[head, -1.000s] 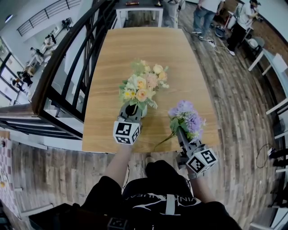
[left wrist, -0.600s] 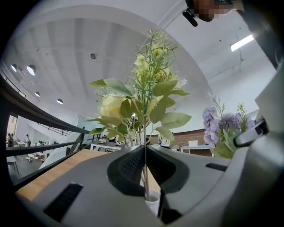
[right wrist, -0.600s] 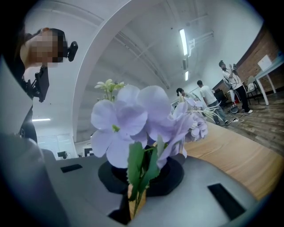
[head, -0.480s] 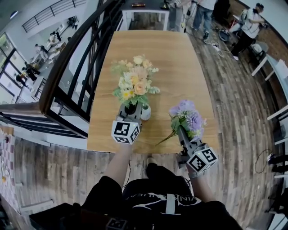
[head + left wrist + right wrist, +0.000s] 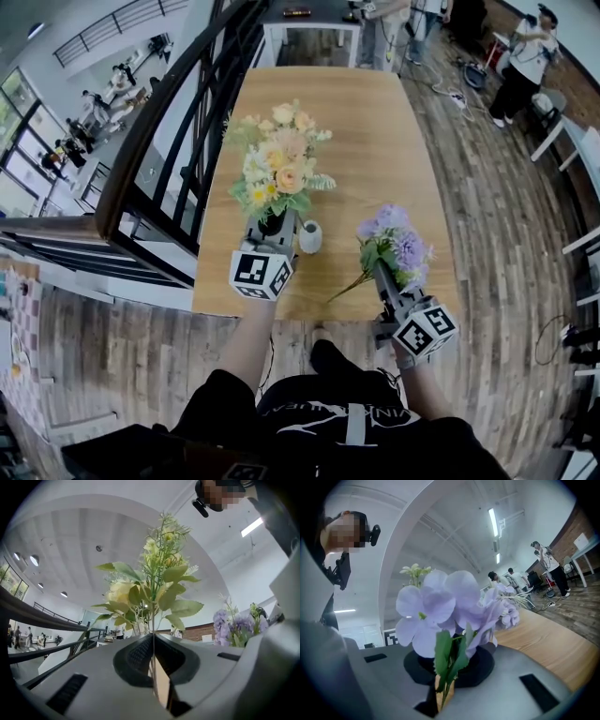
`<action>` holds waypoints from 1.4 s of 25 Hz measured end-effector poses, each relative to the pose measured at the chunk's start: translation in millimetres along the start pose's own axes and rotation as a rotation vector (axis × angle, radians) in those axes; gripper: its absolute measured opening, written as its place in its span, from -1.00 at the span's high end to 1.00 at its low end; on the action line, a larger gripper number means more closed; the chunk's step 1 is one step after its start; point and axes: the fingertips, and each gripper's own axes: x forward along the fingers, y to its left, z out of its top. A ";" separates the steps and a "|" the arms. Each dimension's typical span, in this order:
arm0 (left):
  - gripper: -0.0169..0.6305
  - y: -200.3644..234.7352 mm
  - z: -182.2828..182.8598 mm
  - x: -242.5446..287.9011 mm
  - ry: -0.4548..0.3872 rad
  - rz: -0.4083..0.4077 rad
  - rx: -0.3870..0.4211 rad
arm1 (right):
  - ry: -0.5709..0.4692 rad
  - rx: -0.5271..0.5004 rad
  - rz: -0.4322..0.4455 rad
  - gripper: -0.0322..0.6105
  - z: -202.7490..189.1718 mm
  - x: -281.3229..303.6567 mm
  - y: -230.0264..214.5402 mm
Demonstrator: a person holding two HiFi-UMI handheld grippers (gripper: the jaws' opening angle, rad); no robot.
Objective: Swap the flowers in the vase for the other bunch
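My left gripper [image 5: 273, 228] is shut on the stems of the yellow and peach bunch [image 5: 278, 167], which it holds upright above the wooden table [image 5: 356, 122]. In the left gripper view the thin stems [image 5: 152, 648] are pinched between the closed jaws, with the blooms [image 5: 154, 581] above. The small white vase [image 5: 310, 236] stands empty on the table just right of that gripper. Over the table's front right part, my right gripper [image 5: 383, 273] is shut on the purple bunch [image 5: 394, 246]. In the right gripper view its petals [image 5: 445, 604] fill the middle above the jaws.
A black railing [image 5: 159, 141] runs along the table's left side, with a drop to a lower floor beyond. Several people [image 5: 525, 56] and a white table [image 5: 314, 19] stand past the far end. Plank floor [image 5: 497, 216] lies to the right.
My left gripper has risen with the yellow bunch, drawing its stems clear of the vase, which now shows empty beside it. The right gripper has lifted the purple bunch a little.
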 end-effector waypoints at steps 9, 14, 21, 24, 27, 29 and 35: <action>0.91 15.3 29.6 -17.5 -0.053 0.041 0.016 | -0.022 -0.001 0.038 0.75 0.5 10.0 7.3; 0.91 23.9 33.0 -40.9 -0.038 0.061 0.039 | -0.021 0.004 0.062 0.75 -3.0 18.2 17.4; 0.91 44.5 34.1 -69.2 -0.021 0.117 0.063 | -0.009 0.010 0.124 0.75 -8.5 39.1 31.7; 0.91 51.0 35.8 -80.8 -0.018 0.135 0.067 | -0.006 0.007 0.142 0.75 -8.9 45.8 38.3; 0.91 57.9 36.9 -91.7 -0.013 0.150 0.066 | 0.000 0.008 0.165 0.75 -9.0 53.4 45.0; 0.91 60.8 37.9 -96.6 -0.011 0.156 0.066 | 0.000 0.009 0.180 0.75 -7.1 57.7 48.8; 0.91 64.1 39.4 -105.8 -0.004 0.182 0.068 | -0.008 0.010 0.215 0.75 5.5 68.5 54.1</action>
